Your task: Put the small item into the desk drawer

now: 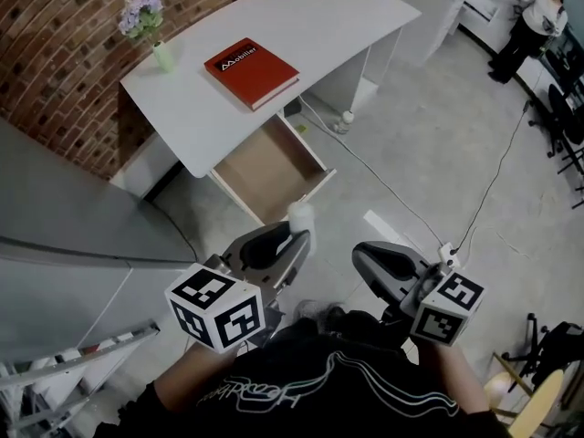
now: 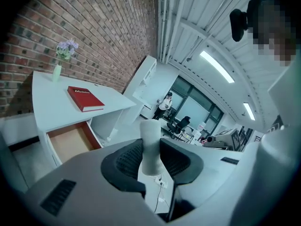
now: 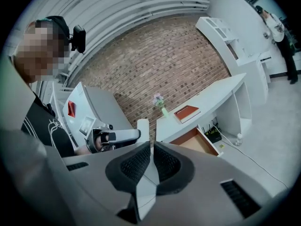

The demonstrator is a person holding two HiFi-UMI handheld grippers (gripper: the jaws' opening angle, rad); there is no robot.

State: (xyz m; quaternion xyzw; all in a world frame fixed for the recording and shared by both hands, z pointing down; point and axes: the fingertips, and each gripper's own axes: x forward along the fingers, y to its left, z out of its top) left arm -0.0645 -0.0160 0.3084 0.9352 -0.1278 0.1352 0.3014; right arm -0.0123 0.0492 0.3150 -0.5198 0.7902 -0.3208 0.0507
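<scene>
My left gripper (image 1: pixel 297 237) is shut on a small white cylinder (image 1: pixel 300 215), which stands upright between the pads (image 2: pixel 126 160). It hangs in the air just short of the open desk drawer (image 1: pixel 270 167). The left gripper view shows the cylinder (image 2: pixel 151 146) between the jaws, with the wooden-bottomed drawer (image 2: pixel 70 142) lower left. The drawer looks empty. My right gripper (image 1: pixel 360 251) floats beside the left one, its jaws closed with nothing between them (image 3: pixel 151 149). In the right gripper view the left gripper (image 3: pixel 115 137) shows with the cylinder (image 3: pixel 142 126) in it, and the drawer (image 3: pixel 194 141) beyond.
The white desk (image 1: pixel 301 26) carries a red book (image 1: pixel 251 72) and a vase of flowers (image 1: pixel 146 26). A grey cabinet (image 1: pixel 73 217) stands at the left. Cables and a power strip (image 1: pixel 445 251) lie on the floor to the right. A person (image 1: pixel 538 16) stands far back right.
</scene>
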